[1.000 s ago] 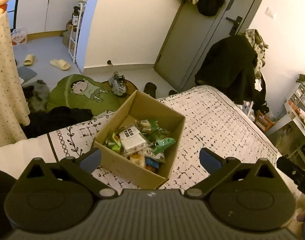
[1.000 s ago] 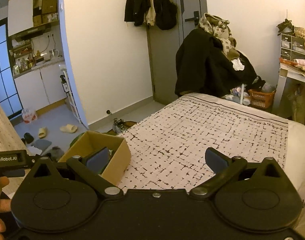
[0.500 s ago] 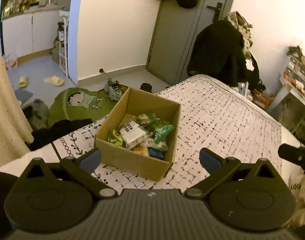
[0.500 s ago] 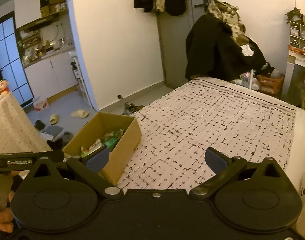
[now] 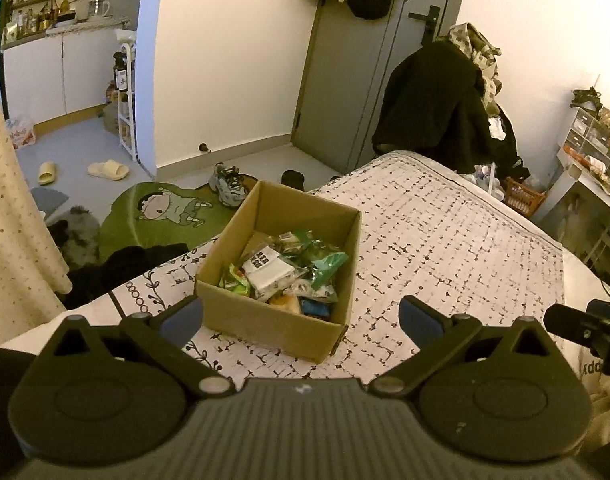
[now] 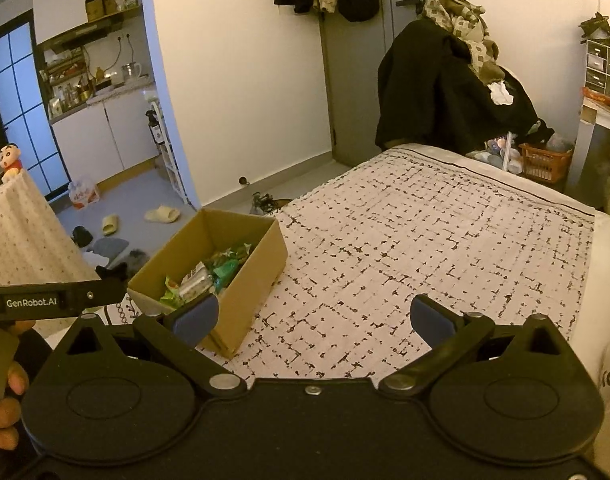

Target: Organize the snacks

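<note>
The fingers [image 5: 181,318] of the left gripper [image 5: 301,316] stand wide apart and hold nothing; the right gripper [image 6: 315,318] is the same, its fingers [image 6: 431,318] spread and empty. Both hover above the bed [image 5: 445,240], not touching anything.

In the left wrist view the cardboard box [image 5: 279,320] sits at about 12 o'clock, just beyond the fingers, on the patterned bedspread near the edge of the bed. In the right wrist view the same box [image 6: 257,268] lies at about 10 o'clock. Inside it is a loose heap of snack packets [image 5: 289,272]: a white packet [image 5: 267,268] on top, green ones [image 5: 325,264] beside it, something blue and yellow at the near wall.

These packets are probably light, soft and crinkly, with slippery foil. I think it is best to take one by its flat sealed edge, not by the puffed middle, which may crush. The white packet on top looks the easiest to reach. The box itself seems thin-walled, so it may slide on the soft bed when pushed.
</note>
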`<state>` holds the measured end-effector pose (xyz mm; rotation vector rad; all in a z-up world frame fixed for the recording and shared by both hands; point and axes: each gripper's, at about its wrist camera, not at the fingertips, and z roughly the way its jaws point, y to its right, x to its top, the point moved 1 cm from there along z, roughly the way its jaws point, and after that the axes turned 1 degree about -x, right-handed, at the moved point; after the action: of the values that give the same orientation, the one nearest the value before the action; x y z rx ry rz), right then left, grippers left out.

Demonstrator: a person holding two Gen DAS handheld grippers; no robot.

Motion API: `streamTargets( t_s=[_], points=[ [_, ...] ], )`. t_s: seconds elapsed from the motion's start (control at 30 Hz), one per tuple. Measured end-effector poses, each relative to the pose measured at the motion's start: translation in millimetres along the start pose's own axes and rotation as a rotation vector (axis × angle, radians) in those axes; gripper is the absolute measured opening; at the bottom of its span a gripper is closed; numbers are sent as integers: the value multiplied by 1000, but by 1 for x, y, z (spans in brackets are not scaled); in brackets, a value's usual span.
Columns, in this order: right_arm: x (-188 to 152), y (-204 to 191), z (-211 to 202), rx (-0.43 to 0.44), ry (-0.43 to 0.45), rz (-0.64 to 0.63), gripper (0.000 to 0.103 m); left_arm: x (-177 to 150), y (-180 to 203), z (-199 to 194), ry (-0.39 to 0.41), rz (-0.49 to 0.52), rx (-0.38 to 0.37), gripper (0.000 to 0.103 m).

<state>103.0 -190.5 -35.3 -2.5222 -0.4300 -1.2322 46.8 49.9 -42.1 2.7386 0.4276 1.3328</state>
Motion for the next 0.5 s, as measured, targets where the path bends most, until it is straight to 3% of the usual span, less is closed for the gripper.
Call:
streamTargets(
  t_s=[0.5],
  points=[
    [-2, 0, 7, -11, -29, -11, 103, -3, 5, 2, -7, 13, 0, 103]
  ],
)
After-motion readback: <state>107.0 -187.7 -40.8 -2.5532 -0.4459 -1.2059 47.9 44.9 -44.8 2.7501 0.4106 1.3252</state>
